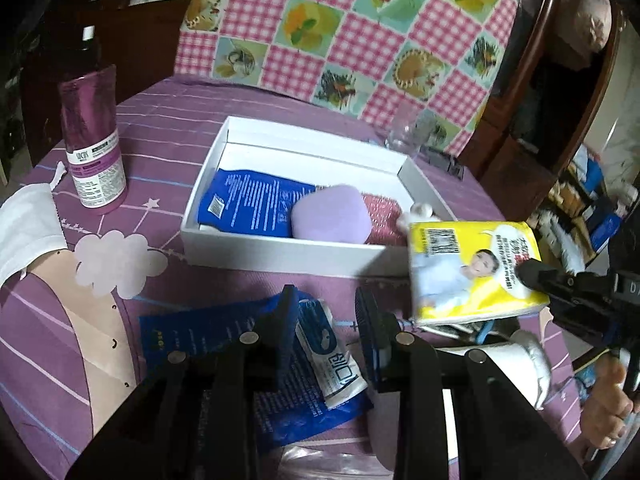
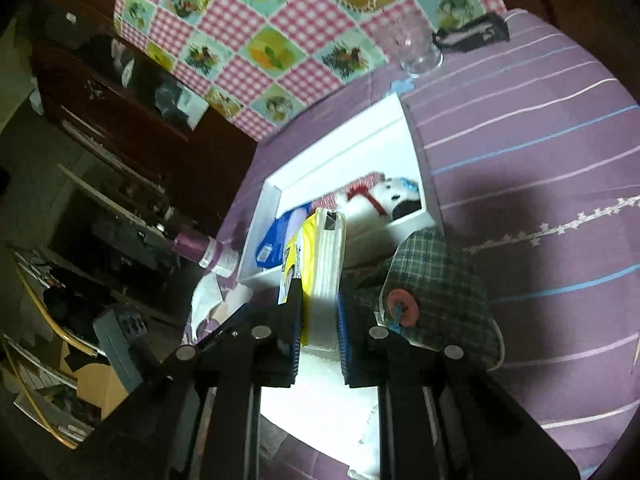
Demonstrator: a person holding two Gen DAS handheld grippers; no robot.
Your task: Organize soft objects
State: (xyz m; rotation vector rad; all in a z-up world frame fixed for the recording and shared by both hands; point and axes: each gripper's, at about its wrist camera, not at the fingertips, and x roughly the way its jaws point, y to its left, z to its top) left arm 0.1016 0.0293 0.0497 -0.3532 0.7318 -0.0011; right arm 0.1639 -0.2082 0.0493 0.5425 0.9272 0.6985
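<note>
White box (image 1: 280,246) holding purple sponge (image 1: 330,218); right gripper (image 1: 528,276) pinching tissue pack (image 1: 472,272)

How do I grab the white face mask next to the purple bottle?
Probably pinch the face mask at its edge nearest the purple bottle, coming down from above. It lies flat and thin, so there are no sides to squeeze.

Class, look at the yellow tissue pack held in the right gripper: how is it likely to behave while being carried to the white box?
The tissue pack, pinched in the right gripper, probably squashes a little, being soft layered paper. Its glossy wrapper might slip. It looks light, so sagging seems unlikely.
</note>
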